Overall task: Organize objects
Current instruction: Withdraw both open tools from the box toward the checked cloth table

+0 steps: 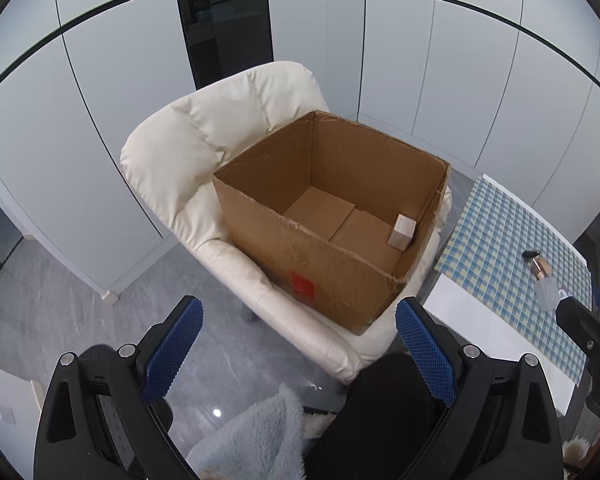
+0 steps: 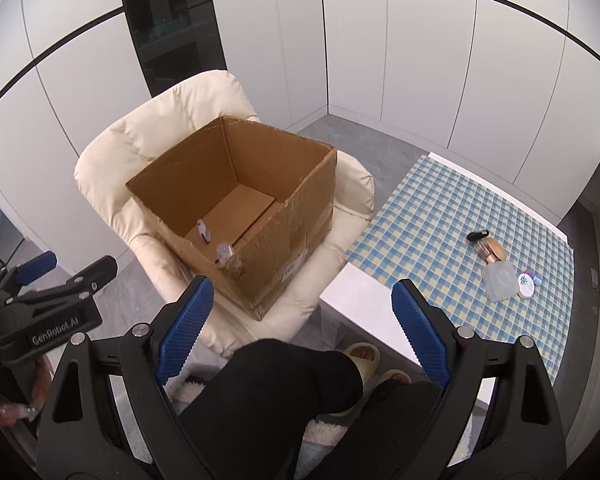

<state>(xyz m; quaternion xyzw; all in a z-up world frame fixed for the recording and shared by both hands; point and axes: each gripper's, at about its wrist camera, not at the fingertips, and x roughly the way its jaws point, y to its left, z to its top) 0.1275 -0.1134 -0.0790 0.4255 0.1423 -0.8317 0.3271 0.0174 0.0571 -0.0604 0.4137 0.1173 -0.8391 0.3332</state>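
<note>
Both claws, left gripper (image 1: 298,354) and right gripper (image 2: 302,330), spread and empty; cardboard box (image 1: 332,216) on cream chair (image 1: 204,148) already holds a small pale box (image 1: 401,231), while small toiletries (image 2: 500,268) remain on the checked table (image 2: 440,220), seemingly unpacked

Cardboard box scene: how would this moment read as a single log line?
left gripper: open, empty | right gripper: open, empty | cardboard box: on cream chair, few items inside | small items: on checked table

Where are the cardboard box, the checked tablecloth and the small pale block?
cardboard box (image 1: 320,268), left wrist view, near outer wall.
checked tablecloth (image 2: 440,216), right wrist view, bare middle.
small pale block (image 1: 401,232), left wrist view, front face.
</note>
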